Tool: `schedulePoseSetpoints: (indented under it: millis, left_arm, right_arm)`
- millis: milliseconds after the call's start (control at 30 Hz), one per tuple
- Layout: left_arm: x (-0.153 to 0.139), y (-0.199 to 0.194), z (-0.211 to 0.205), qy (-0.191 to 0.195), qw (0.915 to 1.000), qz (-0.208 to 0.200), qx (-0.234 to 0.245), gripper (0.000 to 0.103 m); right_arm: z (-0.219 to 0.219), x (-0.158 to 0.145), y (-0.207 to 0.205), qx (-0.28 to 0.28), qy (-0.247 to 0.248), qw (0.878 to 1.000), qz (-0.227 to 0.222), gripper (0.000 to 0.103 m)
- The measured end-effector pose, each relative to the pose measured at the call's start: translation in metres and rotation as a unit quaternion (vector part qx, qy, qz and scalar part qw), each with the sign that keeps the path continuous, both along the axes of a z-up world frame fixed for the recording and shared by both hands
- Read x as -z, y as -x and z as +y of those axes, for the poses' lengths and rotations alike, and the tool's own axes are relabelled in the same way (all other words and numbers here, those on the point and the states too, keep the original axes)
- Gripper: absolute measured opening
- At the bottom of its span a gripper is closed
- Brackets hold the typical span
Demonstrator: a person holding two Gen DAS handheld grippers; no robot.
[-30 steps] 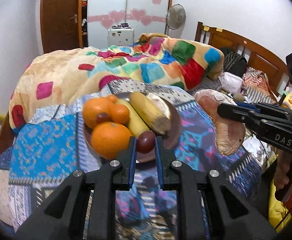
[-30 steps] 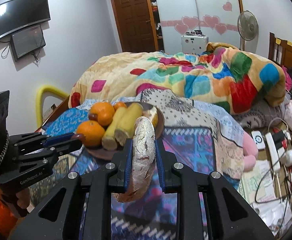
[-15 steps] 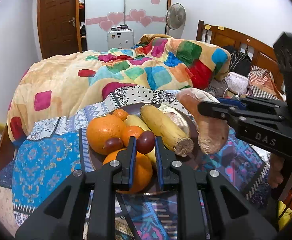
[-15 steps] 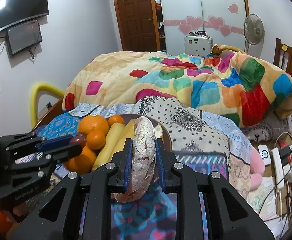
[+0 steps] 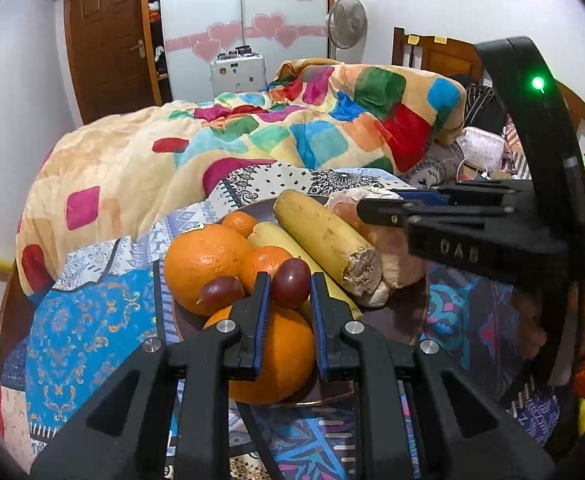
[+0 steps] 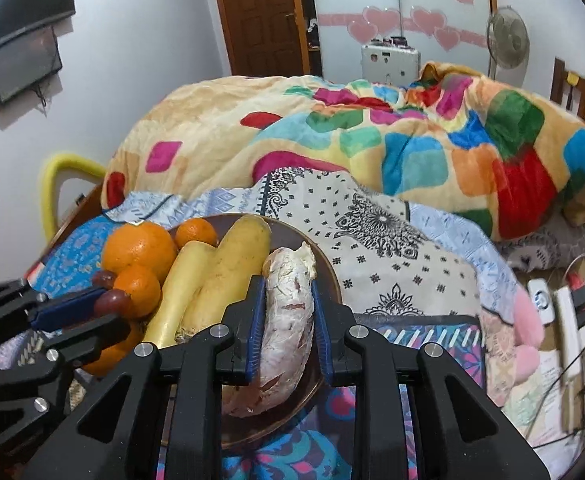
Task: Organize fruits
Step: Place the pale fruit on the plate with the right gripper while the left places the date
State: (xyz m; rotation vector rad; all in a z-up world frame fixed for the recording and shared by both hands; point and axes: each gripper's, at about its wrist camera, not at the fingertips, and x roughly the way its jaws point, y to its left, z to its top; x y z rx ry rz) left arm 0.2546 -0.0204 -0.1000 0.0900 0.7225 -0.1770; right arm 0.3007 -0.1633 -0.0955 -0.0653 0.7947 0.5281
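Bed (image 5: 92,320): both tongs (image 5: 288,292) over plate (image 6: 324,272).

— Any room on that round brown plate (image 6: 324,268)?

— Hardly. Big oranges (image 5: 204,264) and two long yellow bananas (image 5: 324,240) crowd its left and middle; only the right rim lies bare.

— And around it?

— The left hand-held gripper (image 5: 288,292) and right hand-held gripper (image 6: 286,312) flank it closely. Behind, the heaped patchwork blanket (image 6: 372,140) walls off the bed; patterned sheet (image 6: 392,248) between stays open.
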Motion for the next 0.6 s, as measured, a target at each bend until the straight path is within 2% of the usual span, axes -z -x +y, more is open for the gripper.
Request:
schedulePoseSetpoints:
  millis: [67,233,467,600]
  left_arm:
    - [0.000,0.000,0.000,0.001,1.0000,0.000,-0.001,0.018]
    - [-0.001,-0.001,0.000,0.007,1.0000,0.003,-0.003,0.021]
    - [-0.002,0.002,-0.001,0.015,0.9999,0.005,0.001,0.033]
    - [-0.004,0.004,0.000,0.023,0.9997,0.006,-0.005,0.035]
  right_arm:
    - [-0.002,0.000,-0.002,0.000,-0.006,1.000,0.008,0.021]
    - [0.003,0.004,0.001,-0.004,0.008,1.000,0.014,0.033]
    - [-0.002,0.005,0.002,-0.008,0.013,1.000,0.024,0.039]
    - [-0.005,0.002,0.010,-0.011,0.021,1.000,0.013,0.042]
